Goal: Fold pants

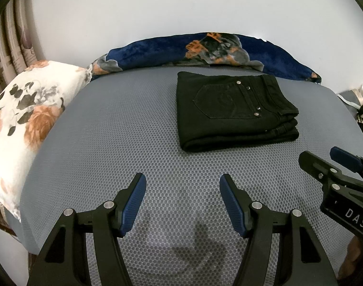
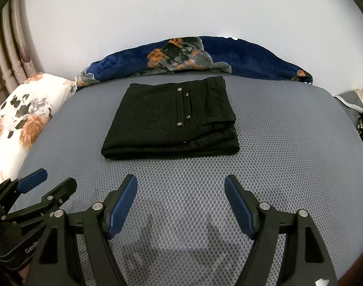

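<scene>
Left of the pants sits a floral pillow [image 1: 26, 119]. My left gripper [image 1: 182, 200] hovers released, nearer me than the black pants [image 1: 234, 112], which lie folded on the grey mattress [image 1: 109, 143]. My right gripper [image 2: 181, 200] is likewise released, empty, near them.

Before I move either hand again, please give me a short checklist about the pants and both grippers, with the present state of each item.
1. Black denim pants folded into a compact stack, back pocket on top: ok.
2. Pants lie wholly on the grey honeycomb-textured mat, apart from the navy floral blanket: ok.
3. Left gripper open, nothing between its fingers: ok.
4. Right gripper open, nothing between its fingers: ok.
5. Both grippers clear of the pants: ok.
6. Hidden layers lying flat underneath: cannot tell.
</scene>
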Motion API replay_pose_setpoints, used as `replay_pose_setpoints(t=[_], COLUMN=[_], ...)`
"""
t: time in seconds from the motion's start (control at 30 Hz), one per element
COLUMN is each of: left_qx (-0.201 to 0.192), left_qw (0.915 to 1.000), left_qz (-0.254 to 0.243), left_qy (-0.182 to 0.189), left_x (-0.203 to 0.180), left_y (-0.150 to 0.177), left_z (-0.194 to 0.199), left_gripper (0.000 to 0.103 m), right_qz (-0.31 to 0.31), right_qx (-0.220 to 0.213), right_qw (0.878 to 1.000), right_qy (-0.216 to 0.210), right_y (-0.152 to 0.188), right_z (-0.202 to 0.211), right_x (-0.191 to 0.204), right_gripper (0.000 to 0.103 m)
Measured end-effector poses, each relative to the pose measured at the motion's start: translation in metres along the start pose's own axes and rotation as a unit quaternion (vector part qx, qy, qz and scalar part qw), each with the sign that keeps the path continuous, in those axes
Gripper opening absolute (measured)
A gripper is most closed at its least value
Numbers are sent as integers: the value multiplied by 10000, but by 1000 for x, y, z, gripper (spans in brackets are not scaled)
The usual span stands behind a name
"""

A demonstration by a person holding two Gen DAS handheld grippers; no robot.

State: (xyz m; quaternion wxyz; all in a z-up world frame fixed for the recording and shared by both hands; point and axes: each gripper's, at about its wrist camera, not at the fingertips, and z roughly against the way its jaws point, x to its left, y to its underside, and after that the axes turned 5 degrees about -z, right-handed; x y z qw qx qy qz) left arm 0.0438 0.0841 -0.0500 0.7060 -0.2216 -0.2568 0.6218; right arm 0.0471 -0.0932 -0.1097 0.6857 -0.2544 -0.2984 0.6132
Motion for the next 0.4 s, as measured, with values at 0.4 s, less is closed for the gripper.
replay_pose_setpoints(t=[0.4], left_qx=[29], left_qw=[10000], left_qz=[-42], left_qy=[75], left_x=[1], left_y=[-1], left_z=[-4], left_gripper=[65], right_qz=[14], right_qx=[25], right_qw=[10000], right_qy=[15], right_y=[0], right_z=[0], right_x=[1], right_gripper=[73])
